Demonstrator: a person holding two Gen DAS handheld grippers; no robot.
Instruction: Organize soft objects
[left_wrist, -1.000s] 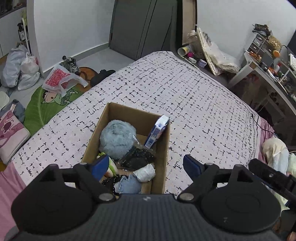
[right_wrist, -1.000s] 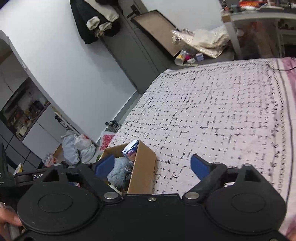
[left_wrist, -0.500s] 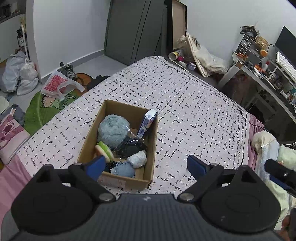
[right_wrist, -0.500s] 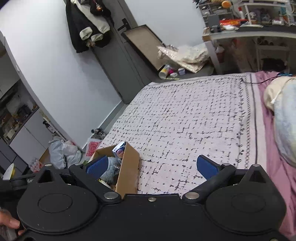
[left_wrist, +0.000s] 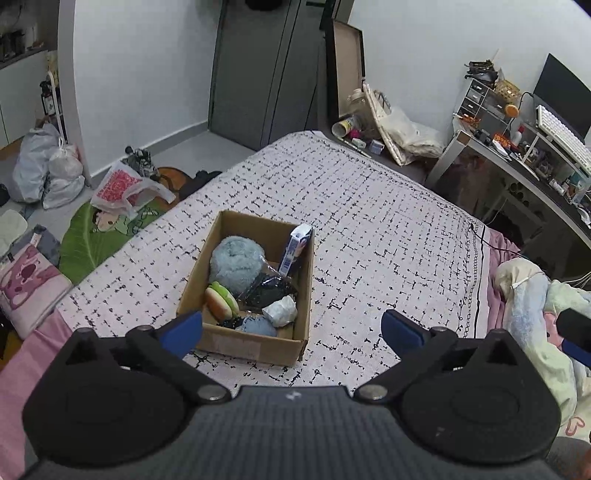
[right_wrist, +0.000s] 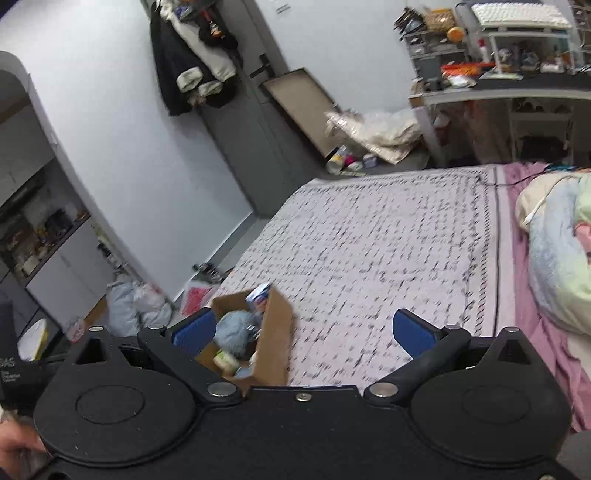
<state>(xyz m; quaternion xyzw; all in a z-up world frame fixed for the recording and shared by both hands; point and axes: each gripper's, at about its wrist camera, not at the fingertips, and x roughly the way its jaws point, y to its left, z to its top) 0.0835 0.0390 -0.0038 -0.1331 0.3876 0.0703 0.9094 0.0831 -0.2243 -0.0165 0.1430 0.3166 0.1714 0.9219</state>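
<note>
**A:** Start at the left. What do you have?

**B:** The left gripper (left_wrist: 291, 328) hangs above the near end of the cardboard box (left_wrist: 255, 347), which sits on the patterned bedspread (left_wrist: 388, 229). Its jaws are opening and nothing is between them.

**A:** What's in the box?

**B:** Along its left side, a fuzzy blue-grey ball (left_wrist: 236, 262) towards the far end, then a plush hamburger (left_wrist: 221, 301) just nearer. In the middle, a crinkly black packet (left_wrist: 267, 291), a white wad (left_wrist: 281, 310) and a blue denim piece (left_wrist: 256, 326) at the near wall. At the right, a small blue-and-white carton (left_wrist: 295, 247) leans upright against the wall.

**A:** How will they handle?

**B:** I'd judge all of them light. The ball and hamburger should squash under the pads, so a pinch across the middle, taken deep, would hold best. The packet looks slippery and would be safer caught at a crimped edge. The denim piece is limp; gather a fold. The carton is the one stiff thing, to be gripped across its narrow faces.

**A:** And further right?

**B:** The right gripper (right_wrist: 303, 332) is spread wide and empty. In its blurred view the box lies low and left behind its left finger, and open bedspread lies ahead. At the far right a rumpled pastel blanket (right_wrist: 557, 258) is heaped on the pink sheet (right_wrist: 524, 236). It is bulky and floppy, and I'd take it by a bunched corner.

**A:** Anything soft left loose on the bedspread?

**B:** None that I can see; only the blanket lies outside the box.
</note>
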